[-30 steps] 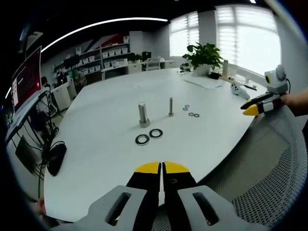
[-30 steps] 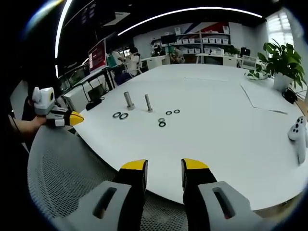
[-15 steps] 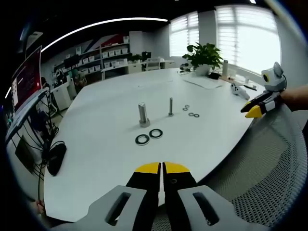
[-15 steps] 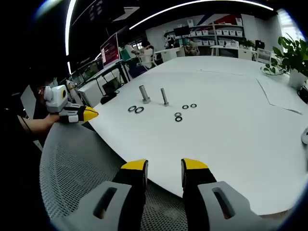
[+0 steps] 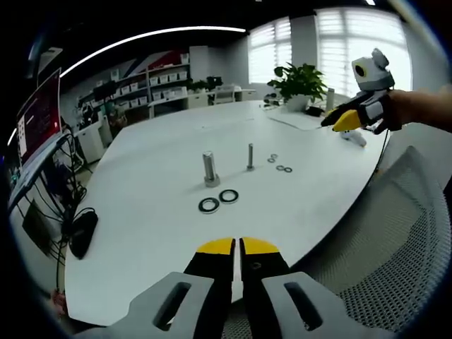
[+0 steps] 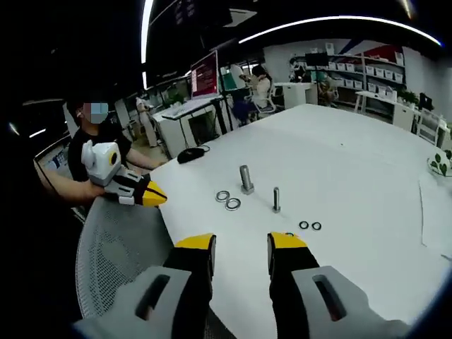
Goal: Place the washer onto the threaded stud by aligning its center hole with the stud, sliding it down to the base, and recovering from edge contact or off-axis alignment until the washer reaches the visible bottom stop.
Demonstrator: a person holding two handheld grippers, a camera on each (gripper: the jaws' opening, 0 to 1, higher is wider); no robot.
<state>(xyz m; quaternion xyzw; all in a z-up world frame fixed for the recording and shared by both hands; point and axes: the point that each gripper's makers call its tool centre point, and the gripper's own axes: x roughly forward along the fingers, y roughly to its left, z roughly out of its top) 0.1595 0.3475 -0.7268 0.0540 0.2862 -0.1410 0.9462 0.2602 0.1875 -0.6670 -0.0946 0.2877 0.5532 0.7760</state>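
On the white table (image 5: 155,212) stand a thick threaded stud (image 5: 210,168) and a thin stud (image 5: 251,156). Two large dark washers (image 5: 209,205) (image 5: 228,195) lie flat in front of the thick stud. Small washers (image 5: 284,169) lie right of the thin stud. My left gripper (image 5: 236,246) is shut and empty, held back at the table's near edge. In the right gripper view the studs (image 6: 246,179) (image 6: 276,199) and large washers (image 6: 232,204) lie ahead. My right gripper (image 6: 241,244) is open and empty, raised above the table (image 6: 367,169). It enters the left gripper view as the right gripper (image 5: 346,119).
A mesh chair back (image 5: 395,233) rises by the table's edge, and another part of the chair (image 6: 120,254) shows below the left gripper (image 6: 138,189), held by a person. A potted plant (image 5: 300,81) stands at the far side. A monitor (image 6: 205,74) and a mouse (image 6: 189,150) are behind the studs.
My right gripper has lifted from beside the chair and swung up over the table, so its view now looks down at the studs from closer. The left gripper has stayed put.
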